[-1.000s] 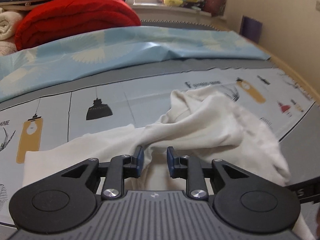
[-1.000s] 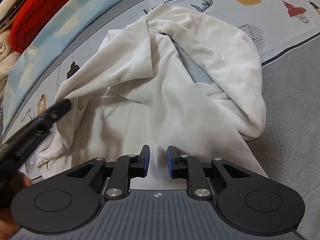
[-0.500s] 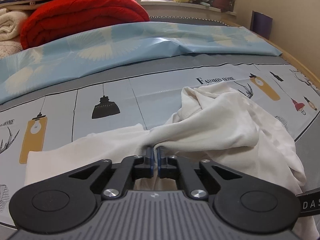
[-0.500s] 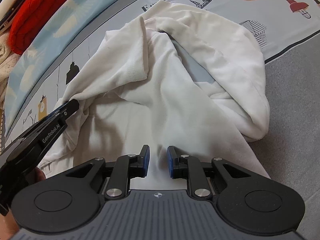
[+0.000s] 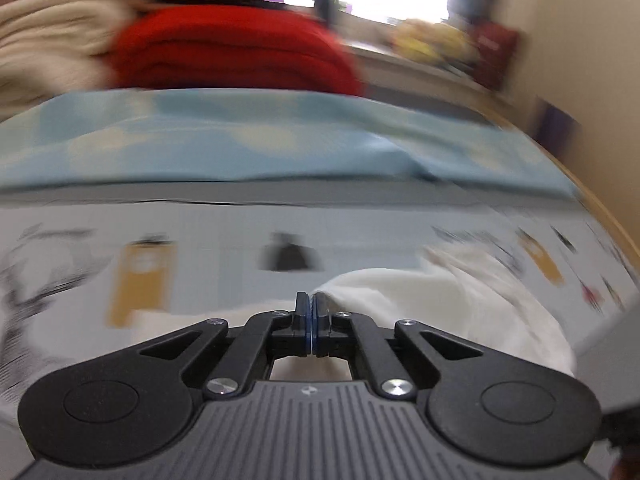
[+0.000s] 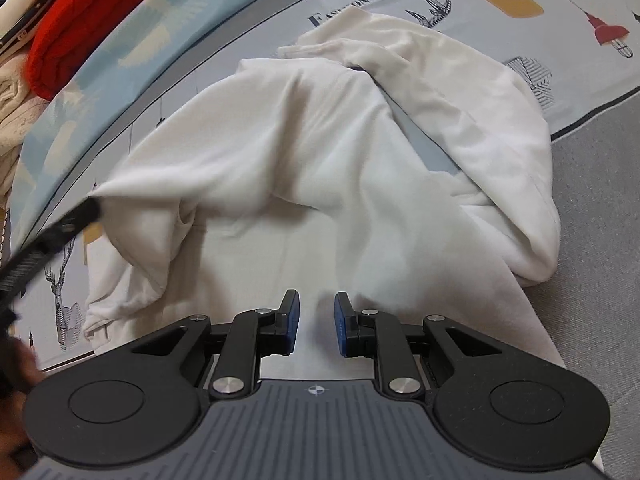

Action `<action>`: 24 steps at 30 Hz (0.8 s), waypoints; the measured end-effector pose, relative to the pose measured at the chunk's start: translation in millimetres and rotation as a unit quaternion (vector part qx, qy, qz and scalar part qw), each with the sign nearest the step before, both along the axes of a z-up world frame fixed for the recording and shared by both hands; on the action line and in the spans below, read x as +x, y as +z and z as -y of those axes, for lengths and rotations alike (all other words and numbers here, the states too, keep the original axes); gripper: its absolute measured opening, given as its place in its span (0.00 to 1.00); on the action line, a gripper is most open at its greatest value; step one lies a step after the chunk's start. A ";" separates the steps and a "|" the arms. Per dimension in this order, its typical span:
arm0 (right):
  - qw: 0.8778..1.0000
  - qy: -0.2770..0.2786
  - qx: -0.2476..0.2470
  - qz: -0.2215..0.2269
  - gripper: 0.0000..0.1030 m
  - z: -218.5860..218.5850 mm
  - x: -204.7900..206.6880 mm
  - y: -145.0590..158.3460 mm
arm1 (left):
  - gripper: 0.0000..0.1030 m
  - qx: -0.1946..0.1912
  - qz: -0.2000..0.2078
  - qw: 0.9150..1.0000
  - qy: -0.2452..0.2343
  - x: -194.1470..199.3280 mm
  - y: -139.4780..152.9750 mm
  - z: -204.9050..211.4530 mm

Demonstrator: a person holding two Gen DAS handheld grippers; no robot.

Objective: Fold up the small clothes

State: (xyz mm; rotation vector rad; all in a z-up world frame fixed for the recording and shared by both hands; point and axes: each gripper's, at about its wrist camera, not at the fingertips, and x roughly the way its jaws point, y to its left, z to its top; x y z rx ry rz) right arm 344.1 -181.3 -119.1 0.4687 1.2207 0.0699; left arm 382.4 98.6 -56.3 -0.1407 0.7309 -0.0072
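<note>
A white garment (image 6: 320,168) lies crumpled on a printed bed sheet (image 6: 500,0). My left gripper (image 5: 311,300) is shut on an edge of the garment (image 5: 420,300) and holds it lifted off the sheet; the left wrist view is motion-blurred. In the right wrist view the left gripper (image 6: 86,210) shows at the far left, pinching a raised corner of the cloth. My right gripper (image 6: 316,300) is open and empty just above the garment's near part.
A light blue patterned cover (image 5: 240,144) lies across the far side of the bed. A folded red blanket (image 5: 232,52) and cream blankets (image 5: 44,40) are stacked behind it. Plush toys (image 5: 432,44) sit by the window. A wall (image 5: 580,60) runs along the right.
My left gripper closed on the garment's edge, then pulled it up and to the left, stretching the cloth. My right gripper stayed open and nearly still.
</note>
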 end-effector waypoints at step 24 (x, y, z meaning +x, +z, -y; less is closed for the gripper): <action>0.999 -0.018 -0.028 0.009 0.19 -3.8 -7.0 -4.0 | 0.32 -0.088 -0.049 0.986 0.135 -29.9 -15.8 -88.8</action>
